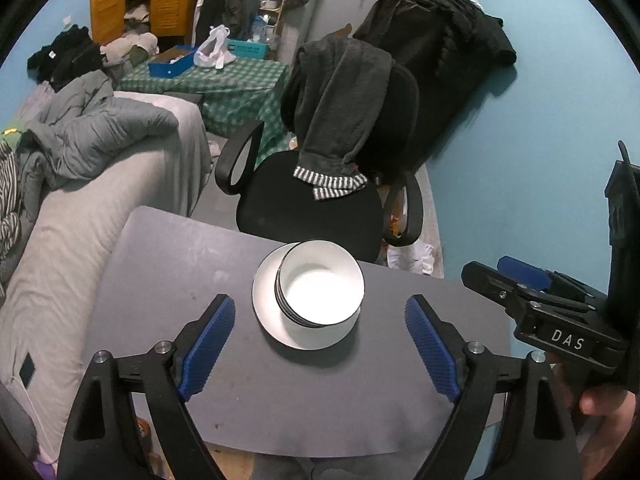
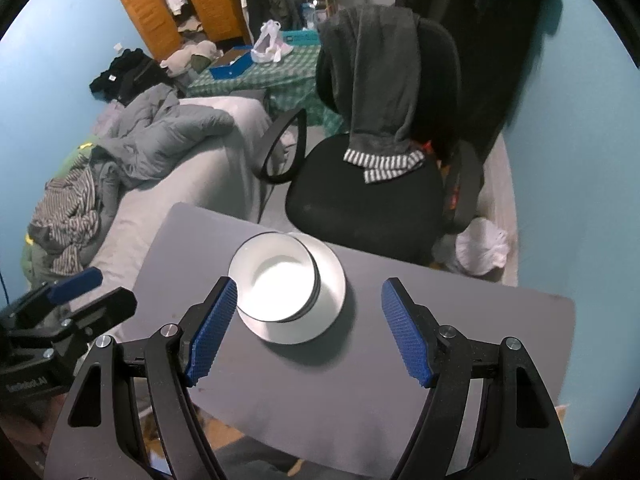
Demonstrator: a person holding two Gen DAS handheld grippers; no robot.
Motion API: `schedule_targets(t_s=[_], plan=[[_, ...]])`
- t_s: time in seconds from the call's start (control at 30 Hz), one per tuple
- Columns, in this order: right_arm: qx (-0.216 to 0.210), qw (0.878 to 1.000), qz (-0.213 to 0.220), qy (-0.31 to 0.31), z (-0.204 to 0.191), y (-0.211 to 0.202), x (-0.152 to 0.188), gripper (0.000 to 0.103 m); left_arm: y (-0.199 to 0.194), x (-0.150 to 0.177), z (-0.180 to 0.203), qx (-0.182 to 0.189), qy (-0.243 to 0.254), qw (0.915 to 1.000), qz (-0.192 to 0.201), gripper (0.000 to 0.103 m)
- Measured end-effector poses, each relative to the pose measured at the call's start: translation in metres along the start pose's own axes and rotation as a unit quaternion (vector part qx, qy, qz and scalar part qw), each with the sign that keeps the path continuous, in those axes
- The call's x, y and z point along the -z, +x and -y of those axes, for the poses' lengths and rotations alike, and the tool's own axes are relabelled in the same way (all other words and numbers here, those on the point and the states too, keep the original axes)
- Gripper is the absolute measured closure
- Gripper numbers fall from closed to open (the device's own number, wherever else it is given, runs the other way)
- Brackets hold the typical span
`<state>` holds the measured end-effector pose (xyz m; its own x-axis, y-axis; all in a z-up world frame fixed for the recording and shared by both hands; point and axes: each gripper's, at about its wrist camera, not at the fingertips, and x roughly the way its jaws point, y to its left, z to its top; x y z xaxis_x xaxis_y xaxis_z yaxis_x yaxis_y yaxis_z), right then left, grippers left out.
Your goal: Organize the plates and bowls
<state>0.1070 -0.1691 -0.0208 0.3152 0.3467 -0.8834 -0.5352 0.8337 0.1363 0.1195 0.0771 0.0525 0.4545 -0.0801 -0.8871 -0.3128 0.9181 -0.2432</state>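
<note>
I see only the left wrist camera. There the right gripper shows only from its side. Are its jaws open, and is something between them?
Observer: In the right wrist view the right gripper is open, and nothing is between its blue pads. The stack of bowls on the plate is not gripped.
Operator: And the right corner of the table, which that gripper hides from me?
Observer: That corner of the table is rounded, and nothing stands on it.

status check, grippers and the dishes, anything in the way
Left gripper open, empty. Right gripper open, empty, above the table. Bowls stacked on the plate, mid-table. Nothing else on the tabletop; chair just behind.
</note>
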Motion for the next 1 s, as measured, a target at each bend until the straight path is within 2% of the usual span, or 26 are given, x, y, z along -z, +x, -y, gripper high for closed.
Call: schedule_targets(t_s=[0.13, 0.5, 1.0], plan=[[-0.002, 1.0, 0.01, 0.004, 0.0, -0.011, 0.003, 0.029, -0.014, 0.002, 0.005, 0.009, 0.003, 0.9999, 0.008, 0.01], [0.012, 1.0, 0.026, 0.004, 0.001, -0.034, 0.012, 0.029, -0.035, 0.01, 0.01, 0.021, 0.0, 0.9996, 0.021, 0.01], [0.018, 1.0, 0.022, 0.013, 0.006, -0.038, 0.018, 0.029, -0.038, 0.01, 0.006, 0.025, 0.007, 0.9996, 0.015, 0.01]])
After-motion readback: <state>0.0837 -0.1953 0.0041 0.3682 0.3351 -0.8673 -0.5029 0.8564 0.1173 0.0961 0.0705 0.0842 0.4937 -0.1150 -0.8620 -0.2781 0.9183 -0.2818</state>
